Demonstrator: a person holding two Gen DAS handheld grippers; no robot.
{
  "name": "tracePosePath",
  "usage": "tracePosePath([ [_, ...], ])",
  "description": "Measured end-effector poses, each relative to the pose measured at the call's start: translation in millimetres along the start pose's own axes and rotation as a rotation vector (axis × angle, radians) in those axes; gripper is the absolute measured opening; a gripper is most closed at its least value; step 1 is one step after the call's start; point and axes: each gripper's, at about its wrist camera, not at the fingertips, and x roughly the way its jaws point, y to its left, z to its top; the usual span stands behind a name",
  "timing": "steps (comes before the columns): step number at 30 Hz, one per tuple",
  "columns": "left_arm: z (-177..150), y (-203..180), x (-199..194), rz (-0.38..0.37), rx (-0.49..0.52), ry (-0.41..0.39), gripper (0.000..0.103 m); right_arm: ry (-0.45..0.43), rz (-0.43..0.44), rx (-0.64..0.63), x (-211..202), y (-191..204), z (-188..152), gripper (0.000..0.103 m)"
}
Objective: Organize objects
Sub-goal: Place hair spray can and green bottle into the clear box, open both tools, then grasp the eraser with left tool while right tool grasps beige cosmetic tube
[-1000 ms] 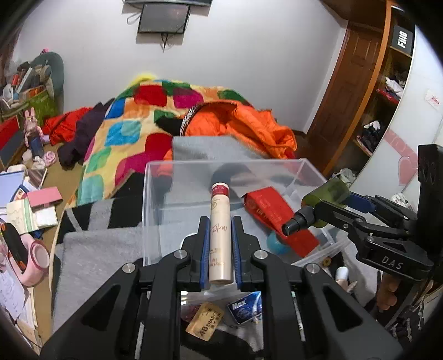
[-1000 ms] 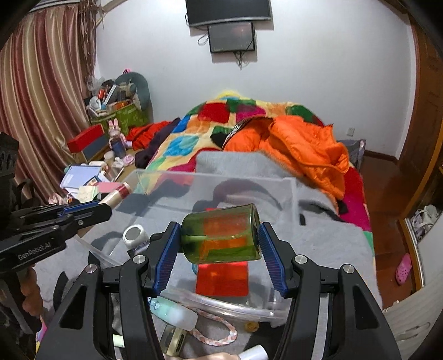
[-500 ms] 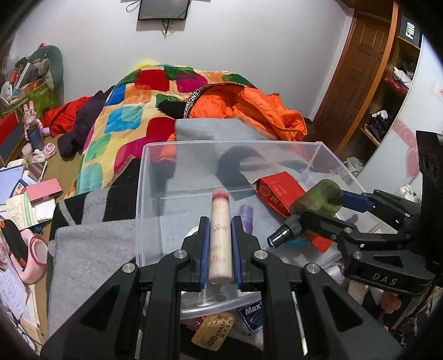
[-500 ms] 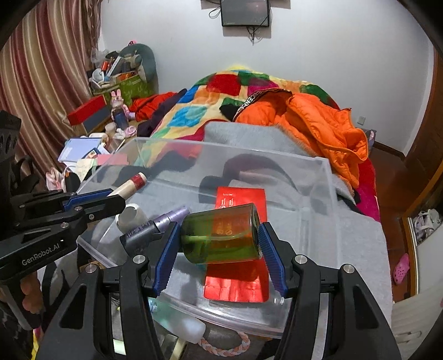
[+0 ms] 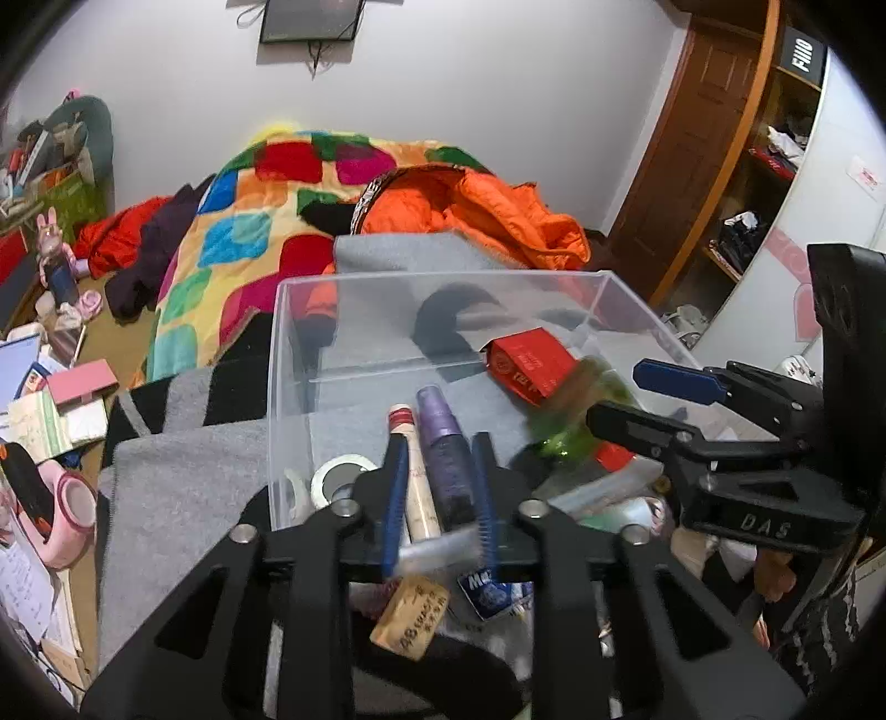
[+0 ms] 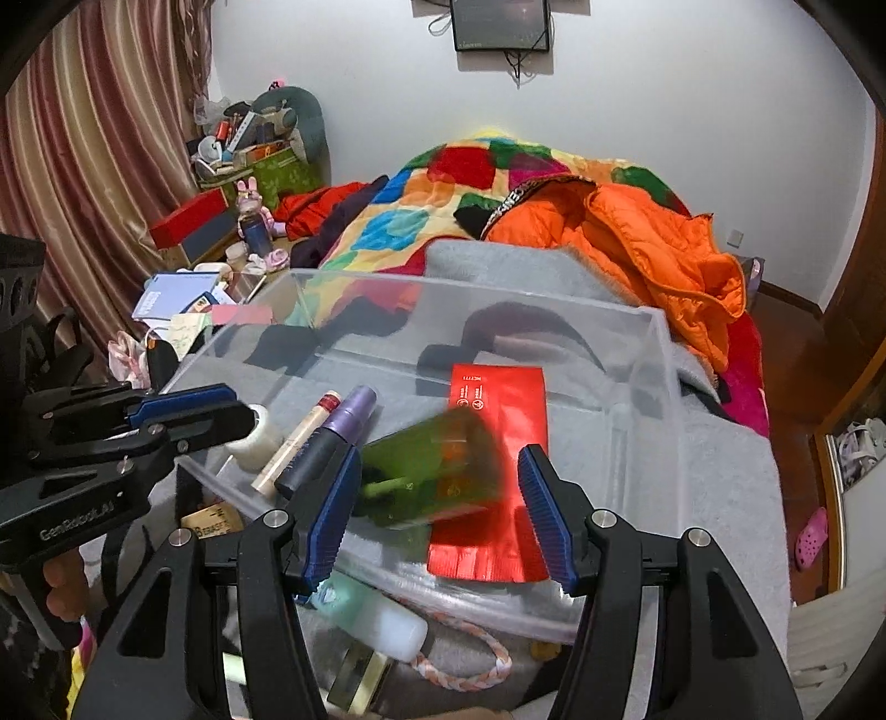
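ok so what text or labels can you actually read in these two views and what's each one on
"DAS": on the right gripper, on its black body.
"GenRobot.AI": on the left gripper, on its black body; slightly blurred.
"FIIIO", roughly: black sign on the wooden shelf.
"Ma...": blue packet, cut off by the gripper.
Tan tag: printing unclear.
Red pouch: too small.
Cream tube: script unreadable.

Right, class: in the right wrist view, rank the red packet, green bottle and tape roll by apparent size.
1. Red packet
2. Green bottle, blurred and nearer the camera, so unsure
3. Tape roll, clearly smallest
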Motion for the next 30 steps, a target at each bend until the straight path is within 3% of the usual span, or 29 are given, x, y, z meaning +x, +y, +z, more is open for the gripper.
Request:
tracePosePath([
  [5,-5.8,-7.7,-23.9,0.021,0.037,-0.041,0.044,-0.048,-0.008,0.007,-21.9,-3.2,-2.1,0.058],
  [10,-17.7,-12.4,-47.2,0.053,0.073,-0.084,0.054,-0.095,-0.034,0.024,-48.2,-12.3,-10.0,0.060],
  [14,-28.7,-12.8,-51.8,0.053,0.087,-0.072,0.055,-0.139,-0.062,0.051,-69.1,-23.2,-20.2,0.069],
  [18,-42.8,-10.7,-47.8,0.065,0.095,-0.044,0.055,-0.169,-0.111,0.075,-85.6,-32.0,-33.4,0.070],
  [22,-57.5,-5.6,-38.3,0.070,0.090,-0.004,0.055,-0.141,-0.134,0.088,-84.5,-37.6,-51.0,0.070],
  [30,-80.5,6.4,-5.8,0.086,0.060,0.096,0.054,-0.013,-0.087,0.160,-54.7,-47.6,-89.7,0.070],
])
